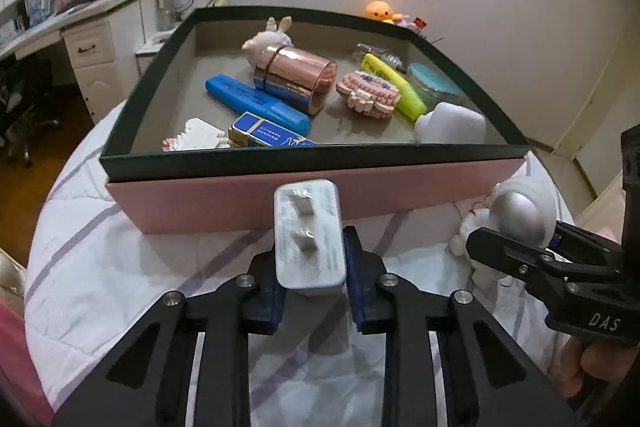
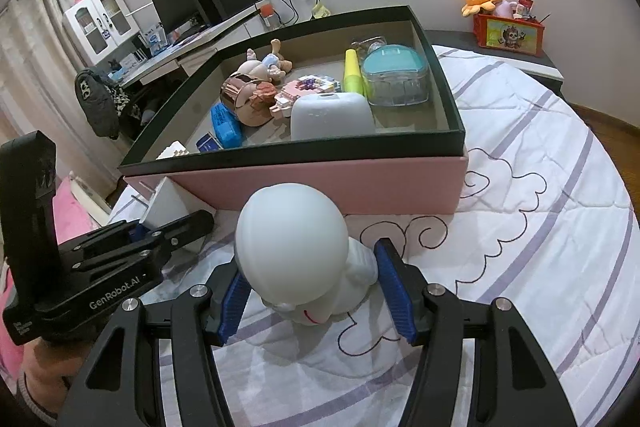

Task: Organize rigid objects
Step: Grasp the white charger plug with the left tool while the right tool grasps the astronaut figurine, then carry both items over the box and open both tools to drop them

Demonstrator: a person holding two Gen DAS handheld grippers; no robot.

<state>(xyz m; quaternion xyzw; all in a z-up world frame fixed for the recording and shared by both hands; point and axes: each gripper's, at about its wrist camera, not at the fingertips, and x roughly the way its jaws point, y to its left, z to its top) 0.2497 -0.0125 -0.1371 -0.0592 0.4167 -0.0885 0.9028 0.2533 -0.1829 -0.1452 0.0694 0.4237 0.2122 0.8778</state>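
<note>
We hold two items, both low in their frames, in front of the pink-sided cardboard box with a dark green rim (image 1: 312, 151).

Item one: a flat white rectangular plastic adapter with two metal prongs (image 1: 309, 235), lower centre of the left wrist view. Our left gripper (image 1: 310, 267) has its blue-padded jaws closed narrowly against the adapter's long sides; it stands just short of the box's pink front wall, above the white quilt with lilac stripes (image 1: 120, 267).

Item two: a white astronaut figurine with a silver visor (image 2: 296, 247), lower centre of the right wrist view. Our right gripper (image 2: 316, 291) has its jaws spread wide around the figurine's body. We cannot tell whether the pads press it. The figurine rests on the quilt.

Box contents, upper centre of the left view:
- blue highlighter pen (image 1: 256, 103)
- rose-gold metallic cylinder lying on its side (image 1: 296, 79)
- pink brick-built model (image 1: 370, 93)
- yellow highlighter (image 1: 394, 85)
- clear container with a teal lid (image 1: 434, 83)
- white rounded plastic piece (image 1: 450, 125)
</note>
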